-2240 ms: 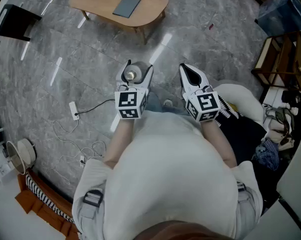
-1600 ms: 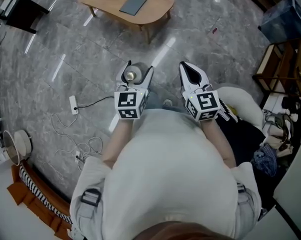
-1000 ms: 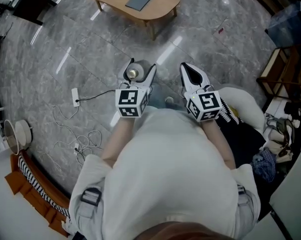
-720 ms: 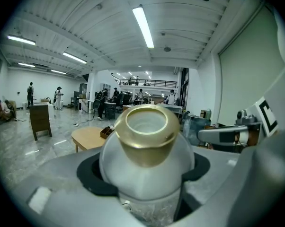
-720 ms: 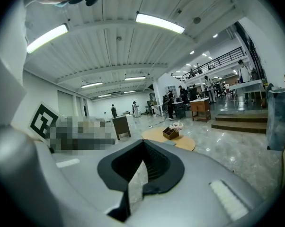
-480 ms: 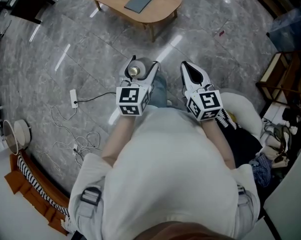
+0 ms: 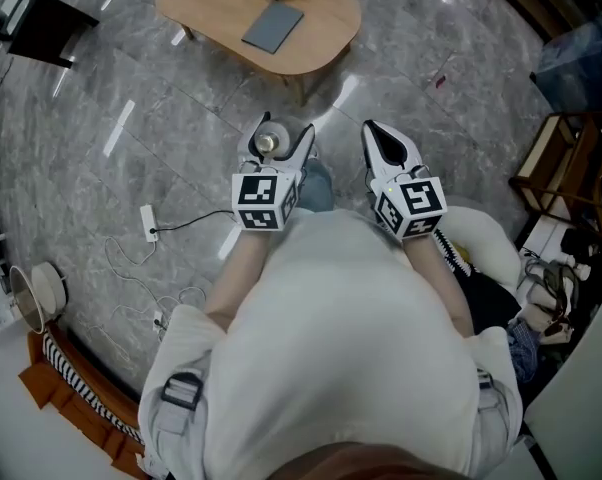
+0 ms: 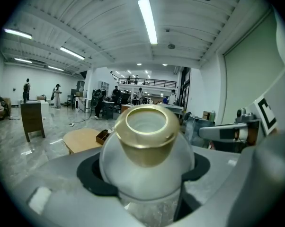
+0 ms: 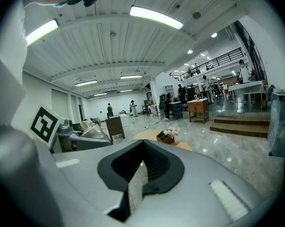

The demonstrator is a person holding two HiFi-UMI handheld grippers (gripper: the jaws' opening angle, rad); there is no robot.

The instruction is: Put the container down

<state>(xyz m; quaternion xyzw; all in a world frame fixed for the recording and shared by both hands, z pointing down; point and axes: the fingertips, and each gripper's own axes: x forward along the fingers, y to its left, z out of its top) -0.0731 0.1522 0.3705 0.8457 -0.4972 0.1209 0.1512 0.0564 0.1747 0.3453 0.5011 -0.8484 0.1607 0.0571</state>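
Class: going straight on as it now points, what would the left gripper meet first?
Likely nothing near: the left gripper, holding the container, aims roughly level, above the low wooden table; depth is unclear.

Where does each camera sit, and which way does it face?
Head view: on the person's head, facing down at torso, arms, left gripper and right gripper.
Left gripper view: on that gripper, facing along its jaws, shut on the container.
Right gripper view: on that gripper, facing along its shut, empty jaws.
Shared: all three show the table.
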